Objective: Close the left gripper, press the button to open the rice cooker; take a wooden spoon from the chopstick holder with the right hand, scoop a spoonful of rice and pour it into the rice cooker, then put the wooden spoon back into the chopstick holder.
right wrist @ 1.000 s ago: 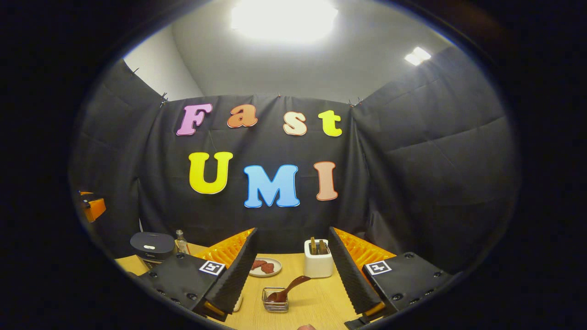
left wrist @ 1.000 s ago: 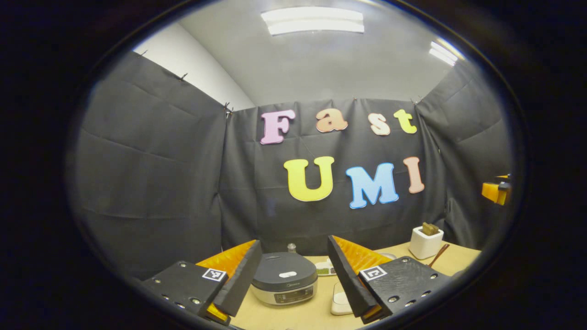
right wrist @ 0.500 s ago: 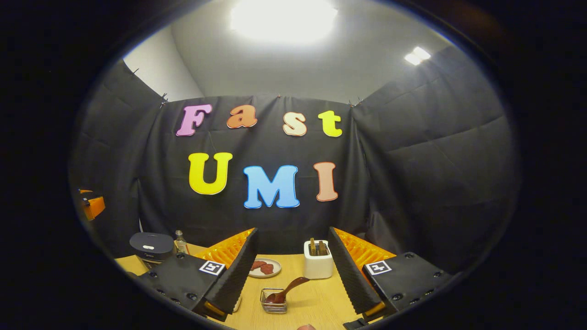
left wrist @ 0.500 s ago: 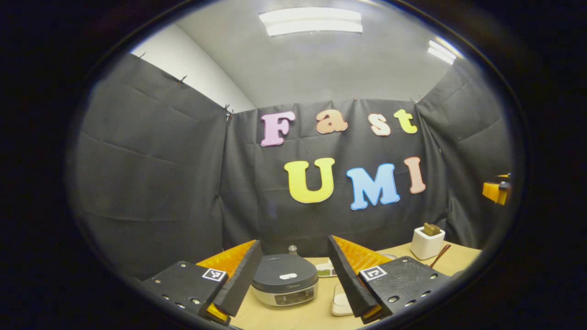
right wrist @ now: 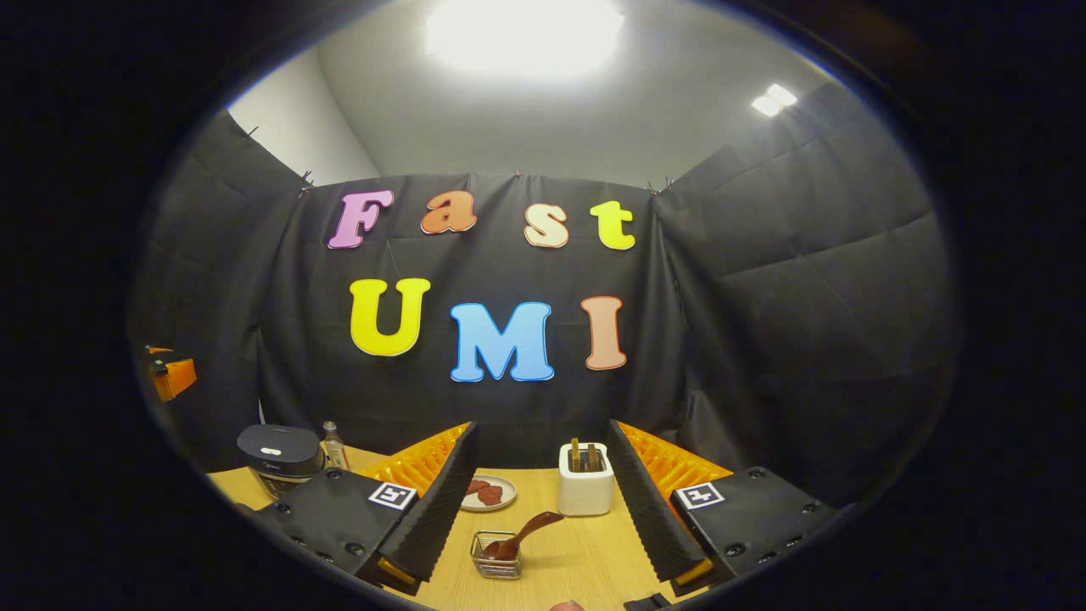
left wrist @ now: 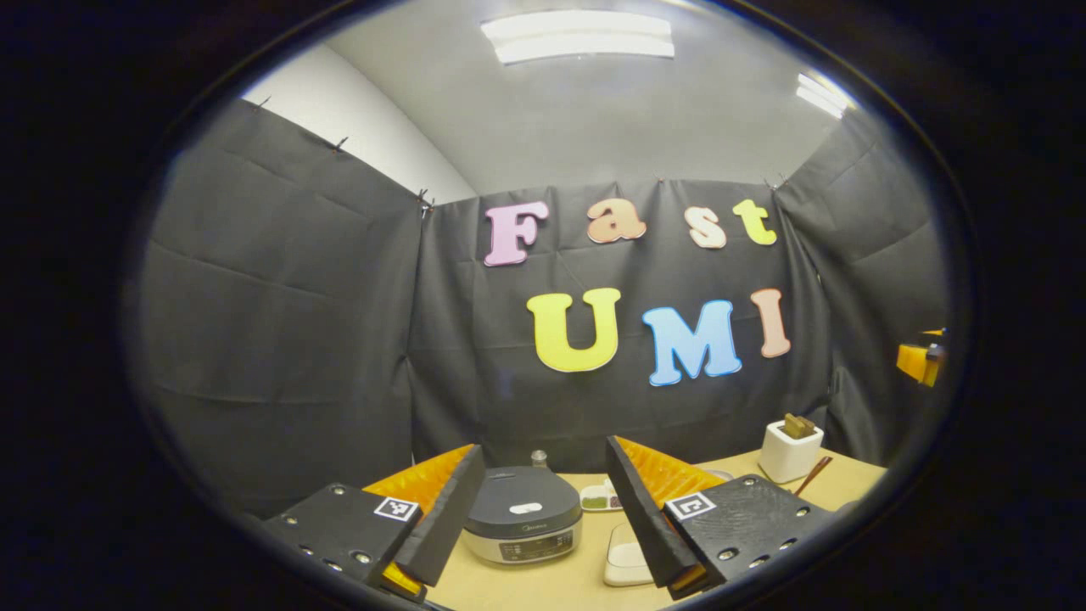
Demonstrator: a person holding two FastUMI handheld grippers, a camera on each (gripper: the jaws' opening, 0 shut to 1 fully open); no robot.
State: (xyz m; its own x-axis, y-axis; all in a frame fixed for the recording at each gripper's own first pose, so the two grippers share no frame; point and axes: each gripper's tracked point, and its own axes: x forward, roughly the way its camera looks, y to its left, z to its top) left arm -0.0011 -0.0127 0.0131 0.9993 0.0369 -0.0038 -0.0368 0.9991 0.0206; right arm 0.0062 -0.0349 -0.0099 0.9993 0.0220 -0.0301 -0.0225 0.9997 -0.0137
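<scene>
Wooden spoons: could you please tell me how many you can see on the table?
1 for certain: the wooden spoon rests tilted in the wire basket. Wooden handles in the chopstick holder may be more.

Closed rice cooker (left wrist: 523, 526); spoon (right wrist: 519, 535) in basket (right wrist: 496, 566).

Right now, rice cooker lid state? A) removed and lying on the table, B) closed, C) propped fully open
B: in the left gripper view the rice cooker sits with its lid flat on the body, framed by the open left gripper, which hasn't touched it.
</scene>
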